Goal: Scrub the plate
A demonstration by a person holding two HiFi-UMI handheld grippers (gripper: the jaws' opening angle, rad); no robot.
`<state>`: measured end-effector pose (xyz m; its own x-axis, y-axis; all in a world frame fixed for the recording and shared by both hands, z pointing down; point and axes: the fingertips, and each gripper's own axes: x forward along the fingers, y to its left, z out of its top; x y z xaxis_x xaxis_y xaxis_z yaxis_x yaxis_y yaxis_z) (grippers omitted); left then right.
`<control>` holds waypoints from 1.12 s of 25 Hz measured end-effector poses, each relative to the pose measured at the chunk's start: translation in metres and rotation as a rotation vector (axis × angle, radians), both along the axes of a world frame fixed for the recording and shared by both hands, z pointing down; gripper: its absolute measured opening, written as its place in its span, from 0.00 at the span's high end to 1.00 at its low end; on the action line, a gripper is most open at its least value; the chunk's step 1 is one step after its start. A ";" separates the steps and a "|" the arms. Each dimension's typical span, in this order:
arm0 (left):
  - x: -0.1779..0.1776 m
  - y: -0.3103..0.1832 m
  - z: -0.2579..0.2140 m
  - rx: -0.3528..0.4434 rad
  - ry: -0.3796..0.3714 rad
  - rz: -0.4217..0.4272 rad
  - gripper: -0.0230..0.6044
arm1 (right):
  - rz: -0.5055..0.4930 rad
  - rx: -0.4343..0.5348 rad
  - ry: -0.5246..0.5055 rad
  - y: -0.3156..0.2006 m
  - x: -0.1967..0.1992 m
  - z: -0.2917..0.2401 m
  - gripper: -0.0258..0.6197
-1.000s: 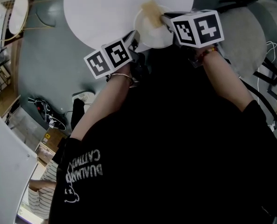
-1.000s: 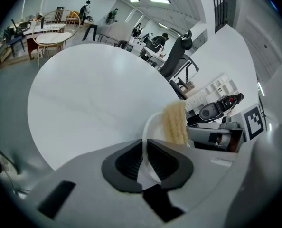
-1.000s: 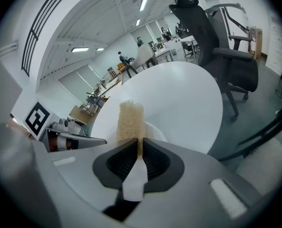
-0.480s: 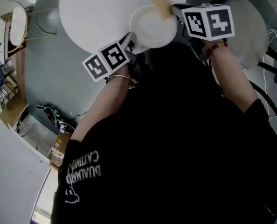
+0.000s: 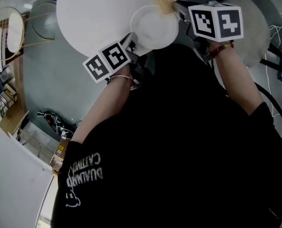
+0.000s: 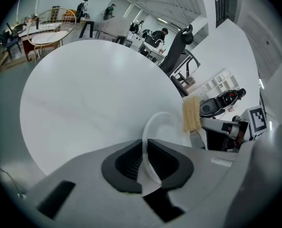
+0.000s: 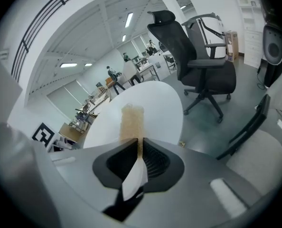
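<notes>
Nearest the camera, both forearms extend from the black shirt [image 5: 169, 141], and each hand carries one tool. The left gripper [image 6: 143, 148] is lower and closer. Its jaws are clamped on the near rim of the white plate [image 5: 154, 26], with the thin edge pinched between the ribbed pads. This grip appears intended to act as a handle: the plate is held tilted, over the near edge of the round white table [image 5: 98, 13], so its face is turned toward the other tool instead of lying flat. The right gripper [image 7: 140, 151] reaches in from the opposite side. Its jaws are closed on the white-backed end of a tan scrubbing pad [image 7: 131, 122], so the fibrous part projects beyond the fingertips as the working surface. In the head view the pad sits at the plate's far rim, opposite the clamped edge. That placement probably lets one hand's push be braced by the other's hold. The views do not show whether the pad actually presses on the plate. Farther off, beyond the table, stands a black office chair [image 7: 202, 65], which plays no part in the task.
</notes>
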<state>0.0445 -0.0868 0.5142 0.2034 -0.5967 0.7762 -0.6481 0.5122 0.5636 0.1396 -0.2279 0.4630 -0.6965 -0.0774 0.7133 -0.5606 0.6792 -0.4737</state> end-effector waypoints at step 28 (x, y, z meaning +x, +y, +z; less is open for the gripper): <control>-0.015 -0.003 -0.005 0.065 -0.001 -0.144 0.91 | -0.269 -0.121 0.063 0.075 -0.036 0.029 0.90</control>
<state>0.0298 -0.0902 0.5096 0.1111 -0.6685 0.7354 -0.5714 0.5624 0.5976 0.1036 -0.1524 0.4921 -0.6348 0.1921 0.7485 -0.3992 0.7478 -0.5305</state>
